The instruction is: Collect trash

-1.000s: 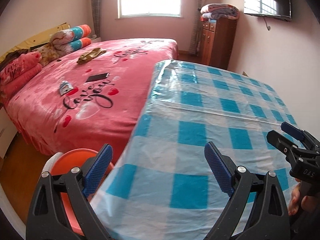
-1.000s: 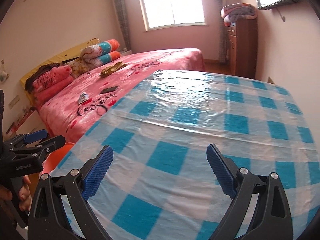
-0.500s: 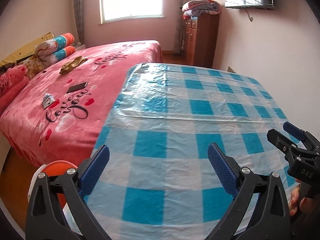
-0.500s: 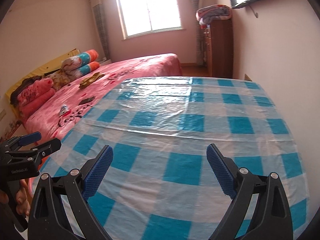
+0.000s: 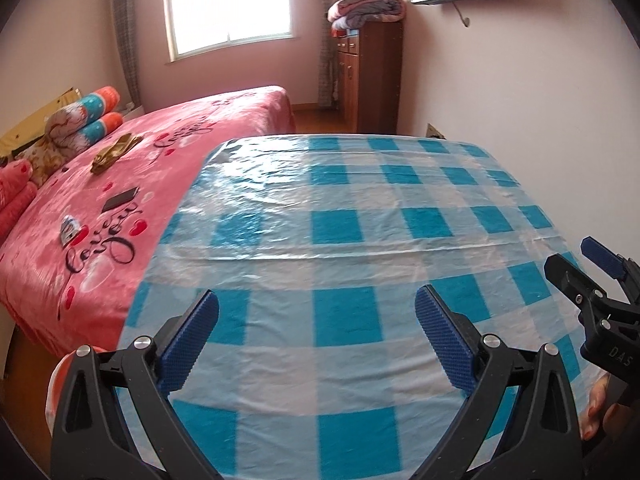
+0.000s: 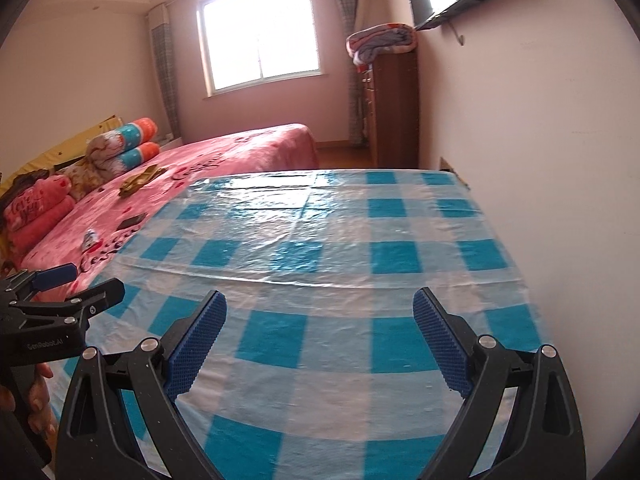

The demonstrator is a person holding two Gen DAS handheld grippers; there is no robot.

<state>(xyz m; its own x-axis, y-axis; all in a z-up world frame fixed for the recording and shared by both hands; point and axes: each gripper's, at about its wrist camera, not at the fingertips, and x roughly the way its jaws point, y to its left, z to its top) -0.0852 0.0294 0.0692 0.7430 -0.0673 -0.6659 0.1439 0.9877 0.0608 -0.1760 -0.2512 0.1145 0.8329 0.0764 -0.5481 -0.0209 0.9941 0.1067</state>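
Hovering over checked tablecloth [image 5: 344, 240] — both fingers spread; orange bin [image 5: 54, 376] only left view.

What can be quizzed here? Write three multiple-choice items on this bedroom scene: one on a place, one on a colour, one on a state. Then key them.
1. Where does the dark flat phone lie?
A. on the pink bed cover
B. on the checked tablecloth
C. on the wooden cabinet

2. What colours is the plastic checked tablecloth?
A. red and white
B. blue and white
C. green and yellow

3. How do the left gripper and the right gripper stand?
A. both shut on trash
B. left shut, right open
C. both open and holding nothing

Key: 1 A, the phone sits on the pink cover near the printed lettering, beside the table. 2 B, blue squares alternate with white ones across the cloth. 3 C, each wrist view shows its blue-padded jaws wide apart with only cloth between them.
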